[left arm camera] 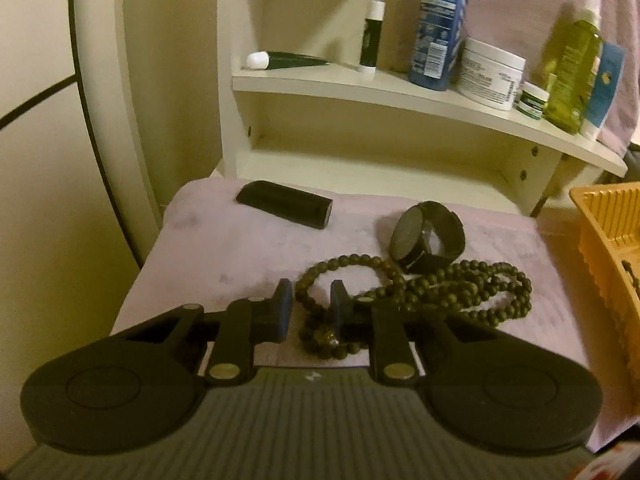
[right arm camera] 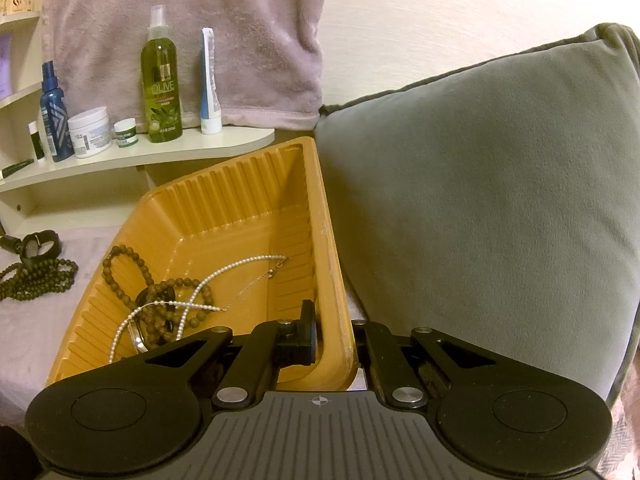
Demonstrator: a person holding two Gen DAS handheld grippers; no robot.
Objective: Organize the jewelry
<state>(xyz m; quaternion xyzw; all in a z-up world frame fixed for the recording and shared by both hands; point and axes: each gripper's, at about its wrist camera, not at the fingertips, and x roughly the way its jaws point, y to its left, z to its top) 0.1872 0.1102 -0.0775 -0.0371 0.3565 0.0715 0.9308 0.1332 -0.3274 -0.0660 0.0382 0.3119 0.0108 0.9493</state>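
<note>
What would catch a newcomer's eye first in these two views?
Probably the orange tray, tilted beside a grey cushion, with the right gripper clamped on its rim and a pearl strand lying over brown beads inside. In the left view, the left gripper straddles a loop of the dark bead necklace heaped on the pink towel, beside a black watch.
</note>
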